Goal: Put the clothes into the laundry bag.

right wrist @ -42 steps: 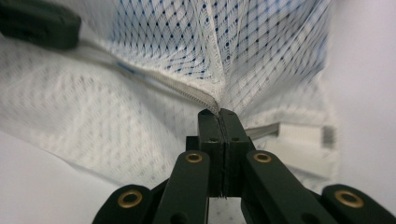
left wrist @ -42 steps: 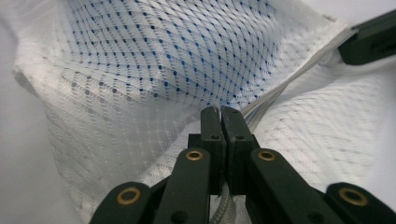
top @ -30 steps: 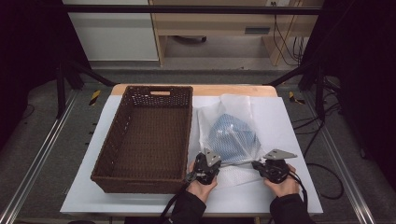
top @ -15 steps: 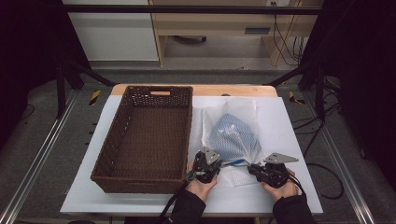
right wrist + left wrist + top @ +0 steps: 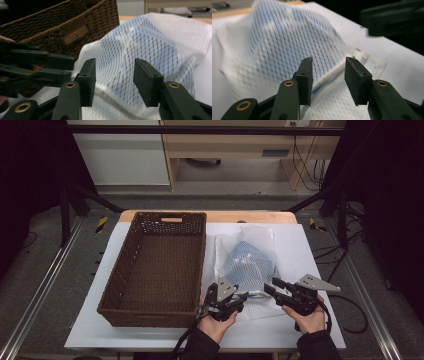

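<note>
White sheeting covers the table (image 5: 310, 250), with dark floor and rails around it and a pale cabinet at 12 o'clock. On it a brown wicker basket (image 5: 155, 270) fills the 9 o'clock half, nothing inside it. Just beside the basket, toward 3 o'clock, lies a white mesh bag (image 5: 247, 262) with something blue inside; it does not touch the basket rim in the high view.

At 6 o'clock two hands come in, each with a gripper. The left gripper (image 5: 241, 296) sits at the bag's near edge, next to the basket's near corner. Its jaws have just been opening and now stand apart; in the left gripper view (image 5: 328, 75) the bag's zip edge (image 5: 329, 75) runs through the gap and neither pad presses on it.

The right gripper (image 5: 270, 286) is at about 5 o'clock from the bag, pointing toward 9 o'clock. Its jaws too have just been opening and stand apart, with mesh behind the gap (image 5: 114, 80), unpinched
</note>
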`<state>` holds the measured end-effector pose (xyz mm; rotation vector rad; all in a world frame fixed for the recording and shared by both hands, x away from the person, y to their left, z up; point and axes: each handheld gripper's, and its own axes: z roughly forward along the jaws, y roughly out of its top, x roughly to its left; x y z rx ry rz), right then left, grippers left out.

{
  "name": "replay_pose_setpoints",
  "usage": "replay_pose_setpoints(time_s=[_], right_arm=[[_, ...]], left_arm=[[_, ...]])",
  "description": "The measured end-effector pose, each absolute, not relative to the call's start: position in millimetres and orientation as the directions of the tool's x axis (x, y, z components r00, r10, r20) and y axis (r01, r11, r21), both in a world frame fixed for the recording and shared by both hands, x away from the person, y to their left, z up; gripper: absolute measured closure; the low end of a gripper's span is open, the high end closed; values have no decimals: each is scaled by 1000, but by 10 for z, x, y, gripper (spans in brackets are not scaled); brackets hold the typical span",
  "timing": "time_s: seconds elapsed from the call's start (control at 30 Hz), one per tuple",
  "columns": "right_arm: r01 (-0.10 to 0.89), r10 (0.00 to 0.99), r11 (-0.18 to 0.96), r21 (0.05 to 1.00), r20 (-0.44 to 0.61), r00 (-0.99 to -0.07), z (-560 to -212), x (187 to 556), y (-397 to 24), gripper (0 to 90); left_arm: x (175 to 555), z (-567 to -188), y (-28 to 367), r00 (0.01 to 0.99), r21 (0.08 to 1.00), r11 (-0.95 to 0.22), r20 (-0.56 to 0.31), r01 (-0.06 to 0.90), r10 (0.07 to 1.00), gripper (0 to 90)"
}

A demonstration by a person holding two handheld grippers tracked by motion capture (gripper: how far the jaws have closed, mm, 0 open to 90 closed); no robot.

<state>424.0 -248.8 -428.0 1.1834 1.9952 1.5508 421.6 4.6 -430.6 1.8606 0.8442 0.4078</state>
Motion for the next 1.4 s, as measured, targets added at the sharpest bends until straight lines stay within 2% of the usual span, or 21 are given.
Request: replay_pose_setpoints(time_s=[0.13, 0.23, 0.4, 0.5, 0.6, 0.73, 0.77, 0.8, 1.0, 1.13, 1.2, 1.3, 1.4], right_arm=[[438, 801, 114, 892, 178, -571, -4472, 4450, -2353, 762], [486, 800, 205, 850, 140, -583, -4616, 4522, -2269, 810], [530, 816, 292, 796, 81, -572, -4753, 4583, -2222, 809], [544, 819, 310, 779, 72, -570, -4782, 4597, -2215, 773], [504, 818, 249, 827, 98, -566, -4684, 4561, -2263, 742], [431, 834, 177, 885, 97, -543, -4538, 4492, -2379, 630], [431, 834, 177, 885, 97, -543, -4538, 4492, -2379, 630], [410, 842, 150, 900, 101, -530, -4485, 4468, -2424, 564], [367, 847, 132, 921, 88, -525, -4335, 4434, -2493, 336], [368, 865, 118, 922, 87, -494, -4278, 4397, -2519, 168], [377, 873, 121, 918, 82, -481, -4272, 4396, -2528, 137], [382, 880, 128, 915, 73, -470, -4257, 4388, -2542, 116], [382, 879, 127, 915, 74, -470, -4233, 4373, -2546, 109]], left_arm=[[4263, -4113, 98, 697, 910, -218, -99, 352, 710, 581], [4303, -4013, 128, 703, 916, -206, -106, 345, 704, 567], [4342, -3994, 135, 713, 915, -196, -128, 354, 689, 553], [4341, -3997, 133, 715, 916, -191, -132, 352, 687, 550], [4341, -3975, 139, 720, 919, -183, -137, 349, 680, 538], [4288, -3917, 173, 730, 927, -172, -137, 333, 670, 514], [4288, -3917, 173, 730, 927, -172, -137, 333, 670, 505], [4263, -3864, 191, 733, 930, -174, -130, 324, 667, 490], [4184, -3637, 271, 749, 939, -199, -84, 280, 658, 424], [4207, -3471, 411, 763, 939, -197, -96, 282, 639, 353], [4241, -3397, 492, 766, 938, -188, -111, 292, 633, 331], [4272, -3287, 640, 739, 939, -229, -38, 257, 673, 290], [4284, -3229, 790, 735, 939, -229, -38, 259, 677, 267]])
